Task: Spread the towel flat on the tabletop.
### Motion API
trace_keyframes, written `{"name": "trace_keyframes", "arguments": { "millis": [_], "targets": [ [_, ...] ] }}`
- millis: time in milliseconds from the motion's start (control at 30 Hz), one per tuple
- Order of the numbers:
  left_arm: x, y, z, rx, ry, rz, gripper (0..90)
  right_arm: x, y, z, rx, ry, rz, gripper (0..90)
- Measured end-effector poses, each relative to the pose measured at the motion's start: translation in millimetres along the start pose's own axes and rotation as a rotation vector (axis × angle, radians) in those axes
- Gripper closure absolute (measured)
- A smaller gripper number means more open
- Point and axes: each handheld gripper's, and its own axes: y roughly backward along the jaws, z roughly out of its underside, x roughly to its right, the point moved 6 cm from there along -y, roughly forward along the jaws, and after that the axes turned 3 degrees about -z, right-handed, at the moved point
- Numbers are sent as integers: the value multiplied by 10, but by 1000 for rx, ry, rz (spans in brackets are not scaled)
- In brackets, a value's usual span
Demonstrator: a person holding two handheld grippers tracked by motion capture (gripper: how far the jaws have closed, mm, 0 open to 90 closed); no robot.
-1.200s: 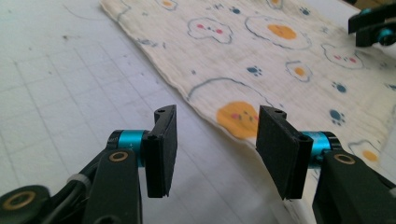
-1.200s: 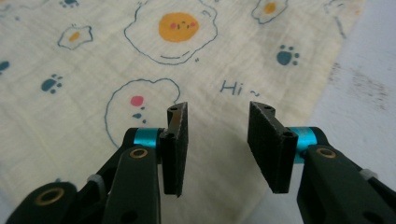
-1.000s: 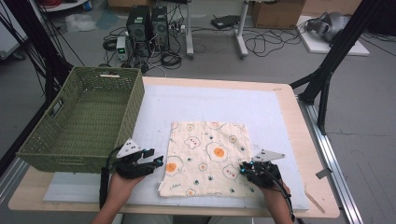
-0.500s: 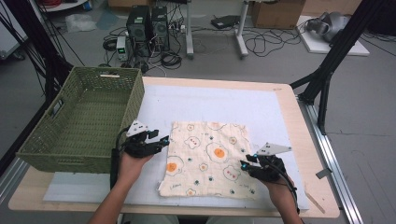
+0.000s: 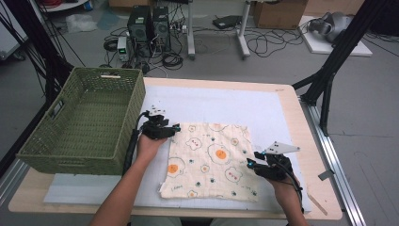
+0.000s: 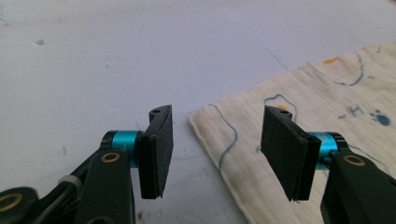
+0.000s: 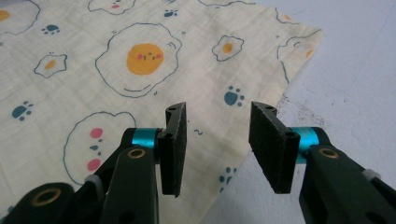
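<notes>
Cloth [image 5: 209, 160], egg-print, thin, limp, light, flat on table [image 5: 282, 108]; best pinched at corners; left gripper [image 6: 217, 140] jaws half-open astride far-left corner, right gripper [image 7: 215, 140] jaws just opening, both empty.

The hand-held gripper [image 7: 215, 144], jaws just opening, hangs over the egg-print cloth's [image 7: 140, 70] edge, gripping nothing.

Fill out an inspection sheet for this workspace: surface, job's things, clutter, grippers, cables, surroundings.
Surface: wooden table under a white mat, lightly speckled.
Job's things: egg-print cloth lying flat on the mat.
Clutter: green woven basket at the table's left, nothing seen in it.
Grippers: left gripper open at the cloth's far left corner; right gripper open over the cloth's right edge, jaws just opened, nothing held.
Cables: floor cables behind the table.
Surroundings: computer towers, cardboard boxes.
</notes>
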Motion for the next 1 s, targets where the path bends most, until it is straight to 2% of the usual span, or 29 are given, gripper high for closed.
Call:
{"name": "trace_keyframes", "arguments": {
  "millis": [100,200,233,267,300,400,433,467,533,567,600,700,767,900,1000],
  "targets": [
    [6,-125,-13,-5,1,5,442,24,6,-15,16,0,5,561],
    [-46,-165,5,-20,56,-11,461,53,-14,-34,22,-5,6,543],
    [-56,-170,7,-27,68,-3,464,60,-26,-37,22,-5,7,540],
    [-51,-174,5,-37,51,-4,465,62,-36,-37,18,-9,7,537],
    [-31,-181,4,-39,14,-12,475,70,-44,-38,13,-3,8,533],
    [29,-196,14,-55,-78,-59,504,83,-69,-54,13,-5,11,522],
    [29,-190,17,-58,-101,-70,541,85,-74,-60,16,-7,12,518],
    [31,-183,17,-57,-111,-58,597,89,-77,-67,20,-4,13,516],
    [54,-172,23,-59,-147,-26,797,82,-78,-70,19,-9,15,513],
    [62,-170,25,-59,-180,-28,841,82,-81,-72,19,-6,14,511],
    [64,-169,22,-60,-184,-29,849,84,-83,-74,21,-8,17,511],
    [-20,-157,14,-62,-124,-58,852,111,-108,-85,13,0,35,501],
    [-88,-145,10,-60,-92,-77,851,127,-139,-94,-13,29,61,500],
    [-194,-116,5,-58,-89,-106,851,162,-232,-131,-36,44,68,500],
    [-276,-116,8,-46,-46,-110,850,251,-313,-191,-41,36,72,499]
  ]
}}
